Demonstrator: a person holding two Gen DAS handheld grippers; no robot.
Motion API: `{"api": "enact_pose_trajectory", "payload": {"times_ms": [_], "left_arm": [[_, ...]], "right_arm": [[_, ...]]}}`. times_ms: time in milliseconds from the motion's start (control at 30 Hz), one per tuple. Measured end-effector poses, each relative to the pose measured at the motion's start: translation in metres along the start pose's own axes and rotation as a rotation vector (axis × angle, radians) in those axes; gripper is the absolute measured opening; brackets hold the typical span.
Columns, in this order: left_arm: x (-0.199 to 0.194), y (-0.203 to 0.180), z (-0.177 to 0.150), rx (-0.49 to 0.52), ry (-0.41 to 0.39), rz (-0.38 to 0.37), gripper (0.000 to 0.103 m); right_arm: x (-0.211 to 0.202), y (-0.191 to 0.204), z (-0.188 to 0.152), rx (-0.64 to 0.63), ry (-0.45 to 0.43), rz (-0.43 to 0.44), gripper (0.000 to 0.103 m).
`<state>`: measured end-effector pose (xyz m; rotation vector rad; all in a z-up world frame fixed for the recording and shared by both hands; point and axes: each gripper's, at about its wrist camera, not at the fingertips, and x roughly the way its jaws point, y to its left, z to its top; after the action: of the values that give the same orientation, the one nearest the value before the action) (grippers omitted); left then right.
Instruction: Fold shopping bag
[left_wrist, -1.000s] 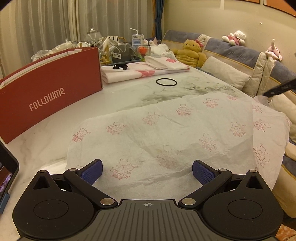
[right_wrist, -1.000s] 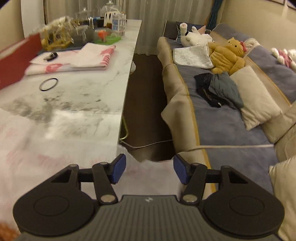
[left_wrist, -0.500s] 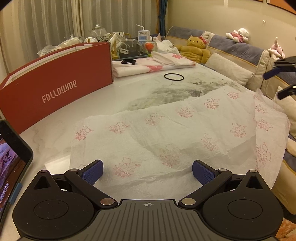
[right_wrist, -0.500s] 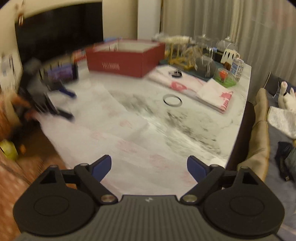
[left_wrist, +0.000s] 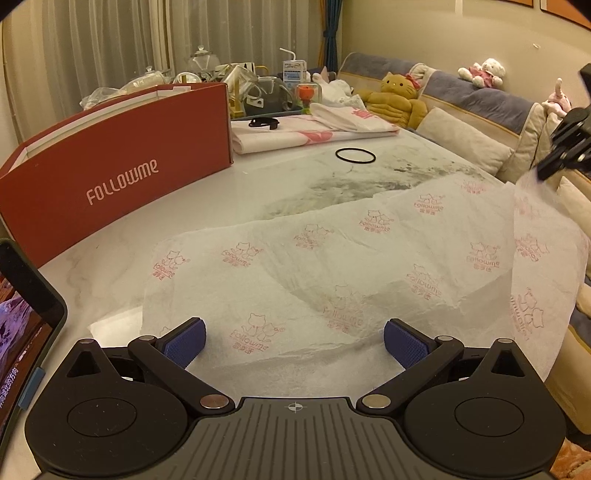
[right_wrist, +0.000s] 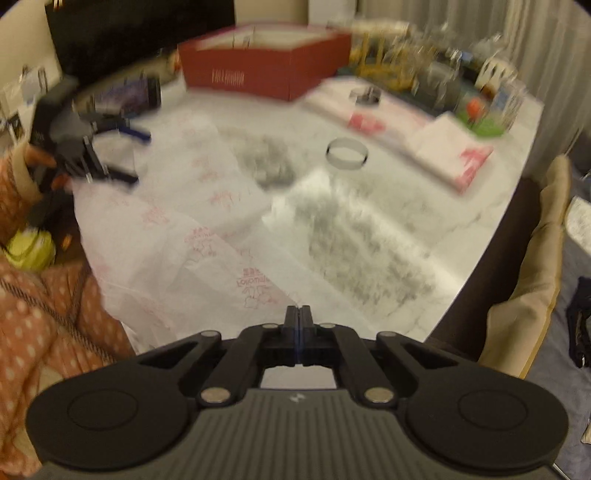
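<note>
White tissue-thin shopping bag (left_wrist: 332, 266) lies spread on the marble table (left_wrist: 240, 192). Half a second ago the right gripper (right_wrist: 298, 325) was spread; now its fingers are pressed together on the bag's right edge, lifting it, so the fold can begin. The left gripper (left_wrist: 293, 341) stays spread above the near edge. "FOLLOWME" stands on the bag and the red box (left_wrist: 122, 158).
</note>
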<state>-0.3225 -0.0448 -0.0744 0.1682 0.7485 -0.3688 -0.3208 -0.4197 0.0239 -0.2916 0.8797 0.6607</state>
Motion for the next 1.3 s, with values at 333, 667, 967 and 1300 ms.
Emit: {"api": "enact_pose_trajectory", "payload": {"times_ms": [333, 667, 967, 1300], "left_arm": [[-0.001, 0.008, -0.003, -0.027, -0.014, 0.027, 0.103], [-0.005, 0.01, -0.006, -0.04, -0.008, 0.044, 0.103], [-0.004, 0.01, -0.004, -0.054, 0.0, 0.056, 0.103], [0.019, 0.016, 0.017, -0.085, -0.002, 0.088, 0.103]], "right_arm": [[-0.069, 0.099, -0.058, -0.029, -0.018, 0.138, 0.0], [-0.086, 0.098, -0.097, 0.137, -0.269, 0.108, 0.062], [0.03, 0.039, -0.053, 0.343, 0.007, -0.232, 0.042], [0.088, -0.033, -0.006, 0.337, -0.039, -0.307, 0.058]]}}
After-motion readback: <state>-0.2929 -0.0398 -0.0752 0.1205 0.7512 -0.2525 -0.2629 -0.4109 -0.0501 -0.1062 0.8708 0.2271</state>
